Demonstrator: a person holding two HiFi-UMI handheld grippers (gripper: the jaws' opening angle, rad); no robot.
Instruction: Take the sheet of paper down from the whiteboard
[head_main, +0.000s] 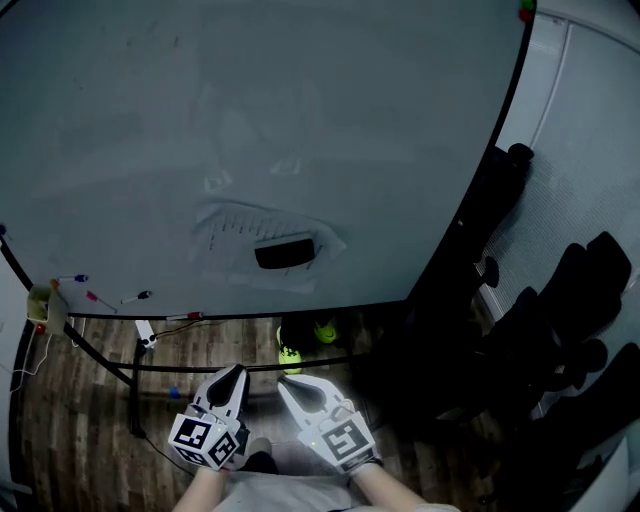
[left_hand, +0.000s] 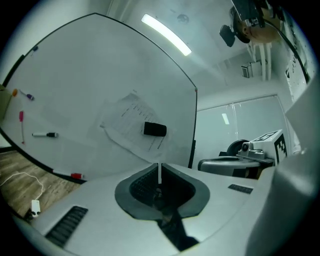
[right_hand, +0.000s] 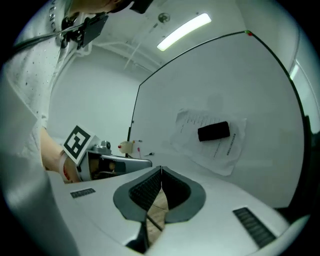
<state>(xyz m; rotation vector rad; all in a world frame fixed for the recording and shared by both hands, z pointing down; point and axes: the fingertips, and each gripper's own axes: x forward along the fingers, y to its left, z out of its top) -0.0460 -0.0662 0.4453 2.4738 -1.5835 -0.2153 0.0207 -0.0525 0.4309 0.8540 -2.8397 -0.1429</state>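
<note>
A white sheet of paper (head_main: 232, 232) with printed lines hangs low on the whiteboard (head_main: 250, 120), pinned under a black block (head_main: 285, 253). The left gripper view shows the sheet (left_hand: 125, 127) and the block (left_hand: 154, 129) straight ahead; in the right gripper view the sheet (right_hand: 220, 150) and block (right_hand: 214, 131) sit to the right. Both grippers are held low and well short of the board, side by side. My left gripper (head_main: 238, 373) is shut and empty, its jaws (left_hand: 159, 176) together. My right gripper (head_main: 284, 386) is also shut and empty (right_hand: 161, 172).
Markers (head_main: 135, 297) stick to the board's lower left, and a red one (head_main: 185, 316) lies at the bottom edge. The board's black stand (head_main: 135, 370) crosses the wooden floor. Yellow-green shoes (head_main: 290, 355) lie under it. Dark chairs (head_main: 570, 330) crowd the right side.
</note>
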